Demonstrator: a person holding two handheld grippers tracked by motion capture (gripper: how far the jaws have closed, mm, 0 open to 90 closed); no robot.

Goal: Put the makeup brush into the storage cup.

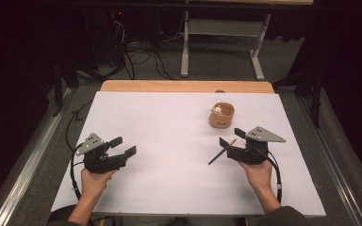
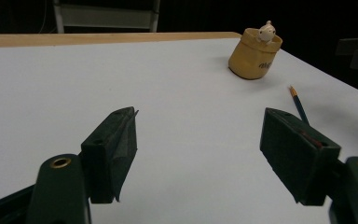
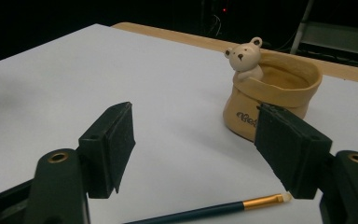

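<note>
A tan ceramic pot (image 1: 222,116) with a small bear figure (image 1: 217,110) on its rim stands upright on the white table (image 1: 169,136), right of centre. A thin dark brush (image 1: 221,152) with a gold ferrule lies flat on the table. My right gripper (image 1: 232,137) is open just above the brush's ferrule end, which lies low between the jaws in the right gripper view; brush (image 3: 214,211), pot (image 3: 242,106) just beyond. My left gripper (image 1: 123,146) is open at the table's left with nothing between its jaws. From the left gripper (image 2: 199,116) the pot (image 2: 254,58) and brush (image 2: 298,103) lie far right.
A wooden strip (image 1: 184,86) runs along the table's far edge. Beyond it, on the floor, are a metal table frame (image 1: 185,42) and loose cables (image 1: 141,56). White table surface stretches between the two grippers.
</note>
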